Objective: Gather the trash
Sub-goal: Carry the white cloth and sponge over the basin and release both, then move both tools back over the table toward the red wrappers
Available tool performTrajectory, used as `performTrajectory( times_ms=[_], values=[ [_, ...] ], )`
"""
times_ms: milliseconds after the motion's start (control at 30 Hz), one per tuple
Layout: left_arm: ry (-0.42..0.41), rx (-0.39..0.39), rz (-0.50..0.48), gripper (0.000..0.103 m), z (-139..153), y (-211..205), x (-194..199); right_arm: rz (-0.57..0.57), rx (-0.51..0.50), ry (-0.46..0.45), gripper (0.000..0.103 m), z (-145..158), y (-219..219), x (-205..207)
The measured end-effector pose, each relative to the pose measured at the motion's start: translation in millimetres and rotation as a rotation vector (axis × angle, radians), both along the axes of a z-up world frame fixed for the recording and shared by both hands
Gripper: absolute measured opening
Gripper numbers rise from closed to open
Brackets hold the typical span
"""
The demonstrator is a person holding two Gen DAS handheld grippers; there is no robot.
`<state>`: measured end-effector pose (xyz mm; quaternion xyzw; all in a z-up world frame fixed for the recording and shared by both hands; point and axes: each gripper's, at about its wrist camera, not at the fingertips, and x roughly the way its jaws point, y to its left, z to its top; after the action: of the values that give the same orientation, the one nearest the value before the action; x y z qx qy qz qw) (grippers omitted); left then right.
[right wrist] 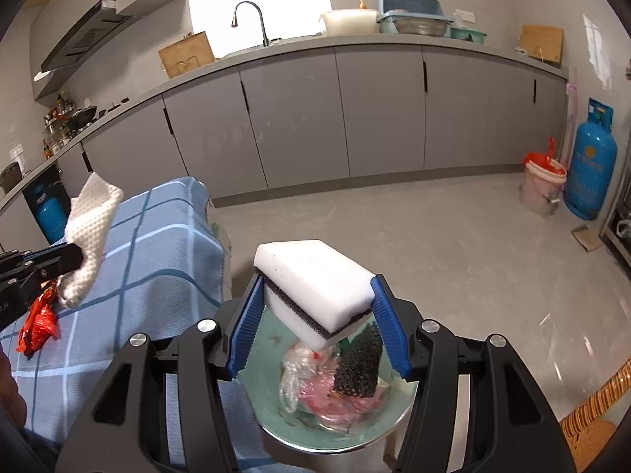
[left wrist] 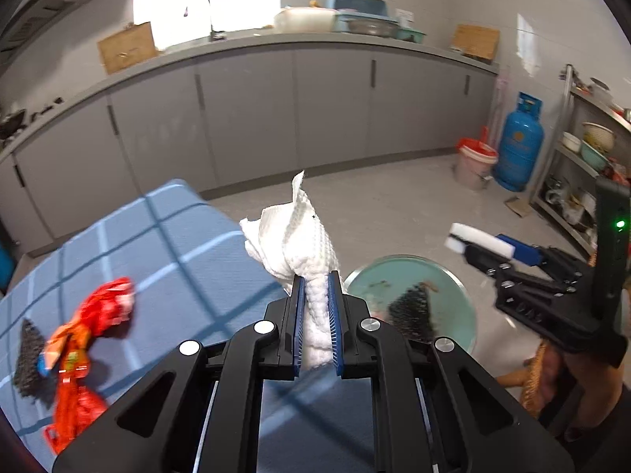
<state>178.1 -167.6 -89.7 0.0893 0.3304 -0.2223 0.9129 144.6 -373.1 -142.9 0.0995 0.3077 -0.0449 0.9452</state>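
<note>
- Two pieces of trash are in hand at once, so the job looks midway rather than near its end.
- The left gripper [left wrist: 315, 295] has its jaws pinching a crumpled white paper towel [left wrist: 294, 232], held up in the air past the edge of the counter [left wrist: 165, 236] with its blue checked cloth.
- The right gripper [right wrist: 317, 327] has its jaws clamped on the sides of a white sponge [right wrist: 315, 276] with a dark scouring layer, held directly above the open bin [right wrist: 276, 429].
- Already inside the bin: a clear plastic bag [right wrist: 294, 374], pink wrapping [right wrist: 339, 402] and a black scouring pad [right wrist: 357, 362], so some collecting appears done.
- Left on the counter: an orange-red snack wrapper [left wrist: 84, 339] and a dark scouring pad [left wrist: 27, 354] just beside it, touching or nearly so.
- Judged from this, the sponge is ready to drop; the paper towel is near the bin but not over it, then the two counter items remain.
</note>
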Motion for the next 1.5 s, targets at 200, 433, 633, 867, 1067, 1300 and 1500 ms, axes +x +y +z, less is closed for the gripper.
performTrajectory(
  times_ms=[200, 433, 633, 867, 1067, 1300, 1500],
  values=[
    [0.050, -0.017, -0.059, 0.027, -18.8, -30.9, 4.1, -0.015, 0.022, 0.018, 0.064, -16.7, -17.2, -0.4],
    [0.078, 0.026, -0.041, 0.083, -41.5, -40.3, 9.0, -0.035, 0.053, 0.078, 0.076, -46.1, -28.8, 4.8],
    [0.090, 0.003, 0.033, 0.083, -36.0, -16.1, 24.5, -0.061, 0.069, 0.083, 0.084, -51.0, -31.9, -1.1],
    [0.040, 0.034, 0.100, 0.088, -22.9, 11.0, 22.0, -0.089, 0.077, 0.067, 0.089, -41.6, -31.3, -8.6],
    [-0.011, 0.064, 0.175, 0.089, -10.1, 43.8, 18.0, -0.058, 0.069, 0.057, 0.089, -31.5, -11.7, -7.7],
    [-0.042, 0.084, 0.290, 0.089, -3.2, 99.6, 8.3, 0.039, 0.063, 0.049, 0.089, -19.9, 36.3, 1.7],
    [-0.043, 0.131, 0.417, 0.089, -9.8, 170.0, -1.0, 0.127, 0.057, 0.042, 0.089, -10.6, 84.3, 7.7]
  ],
)
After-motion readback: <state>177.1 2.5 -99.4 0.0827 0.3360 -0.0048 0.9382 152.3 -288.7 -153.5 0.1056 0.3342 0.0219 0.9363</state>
